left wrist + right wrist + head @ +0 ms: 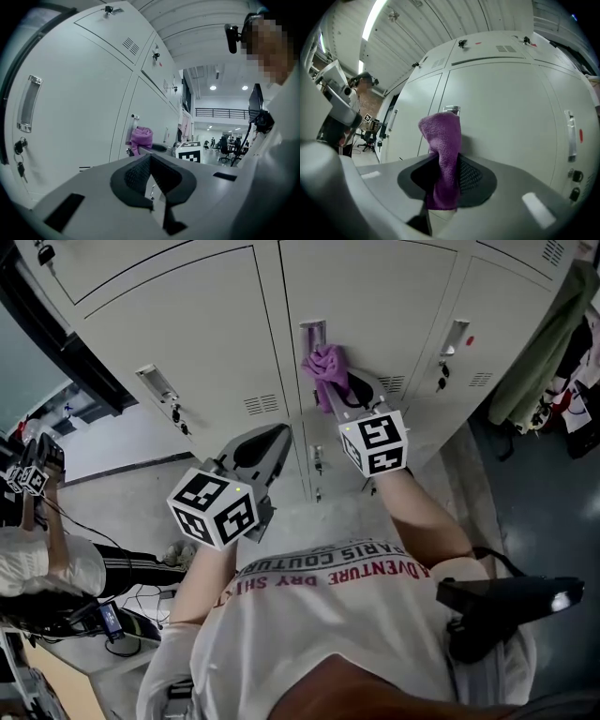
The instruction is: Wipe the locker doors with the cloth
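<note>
**Lockers** (274, 296): every door in view is shut, so the contents cannot be seen.

**Far left:** a second person (42, 563) sits low on the floor (131, 502) among cables, well apart from the locker fronts.

**Left door** (187, 334): a bunch of keys (175, 415) hangs from its lock, just under the handle.

**Left tongs** (277, 437): held off the lockers, below the seam between the left and middle doors. The tips are together with nothing between them. Open floor lies between these tongs and the locker base.

**Middle door** (375, 296): the purple cloth (325, 367) is bunched against it, just under the handle (313, 332).

**Right tongs** (339, 390): clamped on the cloth, which stands up from between the pads and hangs a short way beneath them. Bare panel extends above and to the right of the cloth.

**Right door** (487, 324): handle, red spot, and keys in the lock.

**Right edge:** a green garment (544, 343) hangs close beside the lockers, narrowing the room on that side.
</note>
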